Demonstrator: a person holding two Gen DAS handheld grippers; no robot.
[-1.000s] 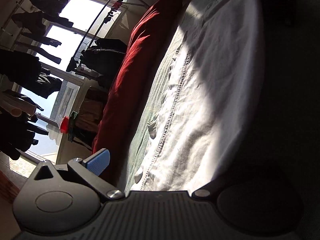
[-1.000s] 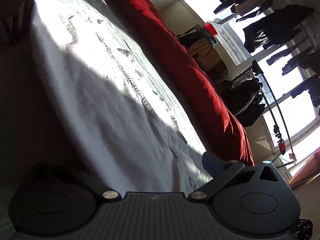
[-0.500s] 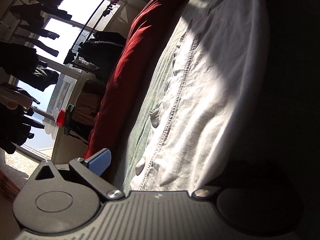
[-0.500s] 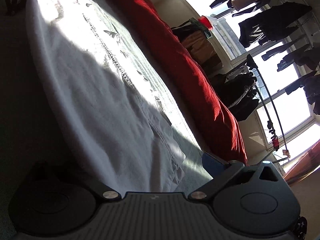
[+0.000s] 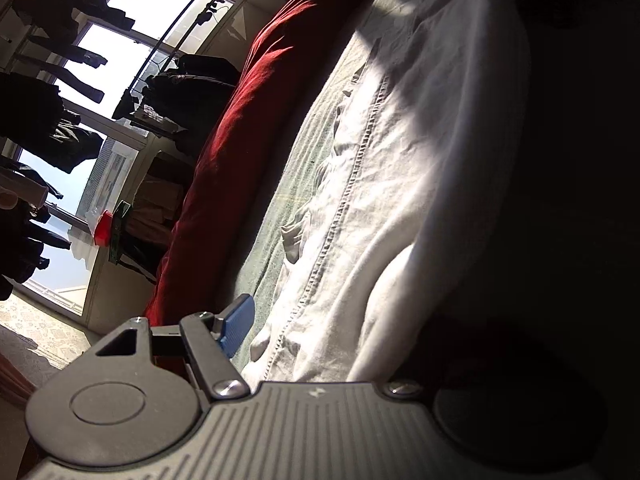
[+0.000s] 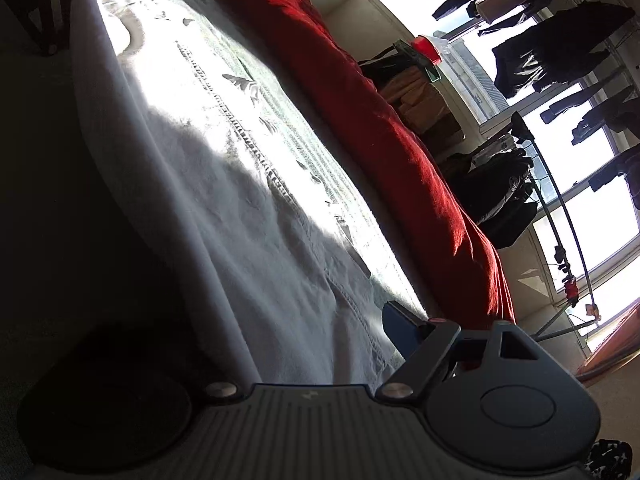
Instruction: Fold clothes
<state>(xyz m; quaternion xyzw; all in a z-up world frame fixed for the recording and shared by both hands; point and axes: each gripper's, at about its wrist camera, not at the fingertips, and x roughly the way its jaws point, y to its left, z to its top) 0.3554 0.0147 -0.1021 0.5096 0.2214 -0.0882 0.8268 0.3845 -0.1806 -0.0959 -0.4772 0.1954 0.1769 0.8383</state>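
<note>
- While both sets of jaws are closing, the white garment (image 5: 400,200) lies spread on the green bed cover (image 5: 292,184), its stitched hem running from 6 towards 12 o'clock in the left wrist view.
- Left hand-held gripper (image 5: 332,340): one blue pad (image 5: 236,322) shows at 7 o'clock, just beside the hem and clear of it; the other finger is lost in shadow at 5 o'clock. Cloth lies between the jaws, not yet pinched as far as I can see.
- Right hand-held gripper (image 6: 312,344): its blue pad (image 6: 400,326) sits at 5 o'clock, at the edge of the garment (image 6: 248,216); the opposite finger is dark at 7 o'clock. Fabric lies between the jaws, with no press visible.
- A red blanket (image 5: 248,140) lies along the far side of the cover, by the window (image 5: 132,52) with its dark hanging clothes (image 5: 44,120).
</note>
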